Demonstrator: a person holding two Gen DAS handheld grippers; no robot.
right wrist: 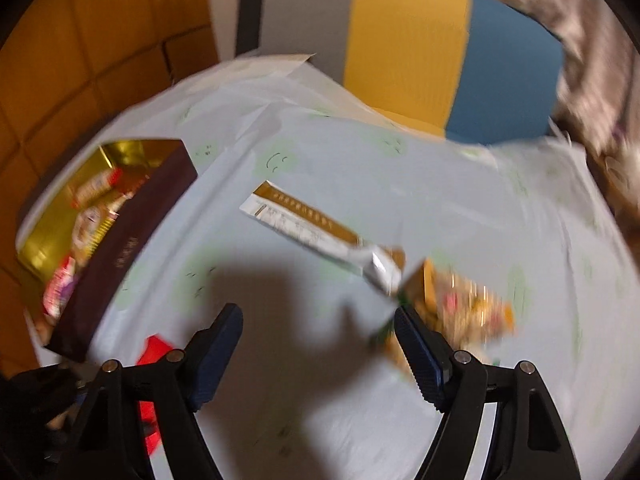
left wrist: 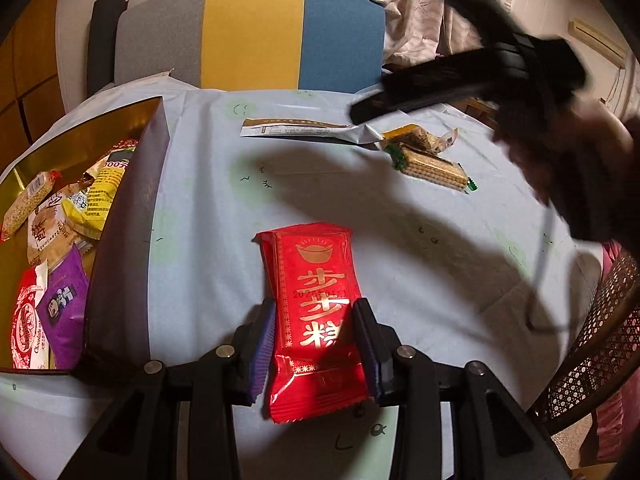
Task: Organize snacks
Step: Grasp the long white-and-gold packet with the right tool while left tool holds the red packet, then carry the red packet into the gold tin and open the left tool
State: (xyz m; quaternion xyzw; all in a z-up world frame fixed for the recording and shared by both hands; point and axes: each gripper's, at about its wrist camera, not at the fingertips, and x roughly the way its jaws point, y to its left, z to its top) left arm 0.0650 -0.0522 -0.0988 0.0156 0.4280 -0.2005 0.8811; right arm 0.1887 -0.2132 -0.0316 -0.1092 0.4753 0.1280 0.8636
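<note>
Two blue pads of the left claw [left wrist: 314,340] are pinching a red snack packet [left wrist: 310,300] lying flat on the bench [left wrist: 200,200]. Just left is sitting a gold-lined box [left wrist: 124,240] of snacks. Farther out, the right claw [right wrist: 318,344] is hanging released and empty beside a wafer packet [left wrist: 434,166].

table [left wrist: 200,184] bears all | box [left wrist: 132,216], landmark, at table's left edge, snack packets [left wrist: 60,216] inside | flat packet [left wrist: 312,300] right of box, near side | long sachet [left wrist: 296,130] right of box, far side | wafer pack [left wrist: 432,166] beyond sachet, touching its end | chair [left wrist: 252,36] behind table
</note>
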